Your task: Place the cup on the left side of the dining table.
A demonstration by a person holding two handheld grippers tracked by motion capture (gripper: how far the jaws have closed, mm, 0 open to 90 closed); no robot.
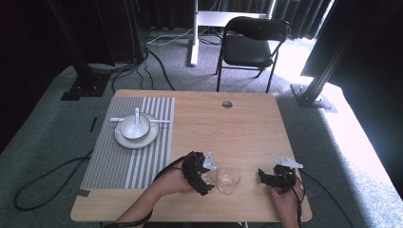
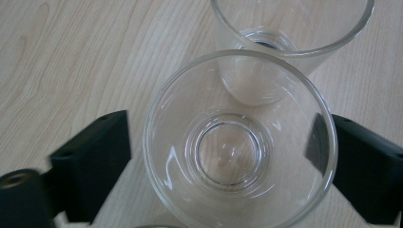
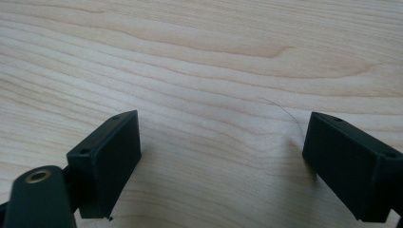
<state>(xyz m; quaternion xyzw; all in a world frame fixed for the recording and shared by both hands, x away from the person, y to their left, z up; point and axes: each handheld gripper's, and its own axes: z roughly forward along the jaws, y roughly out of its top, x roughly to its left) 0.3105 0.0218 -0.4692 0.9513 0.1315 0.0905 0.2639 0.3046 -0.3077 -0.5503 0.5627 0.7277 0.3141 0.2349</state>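
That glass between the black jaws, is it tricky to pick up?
Probably somewhat. The glass looks smooth and clear, so it may slip against the flat pads. It is likely rigid but breakable if squeezed hard or dropped. A second glass stands very near, so a nudge could knock them together.

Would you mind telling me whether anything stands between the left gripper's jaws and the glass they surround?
Nothing visible does. The nearer glass stands upright between the jaws of the left gripper, with no other object between either jaw and its wall. A second glass stands just beyond it, outside the jaws, on the table.
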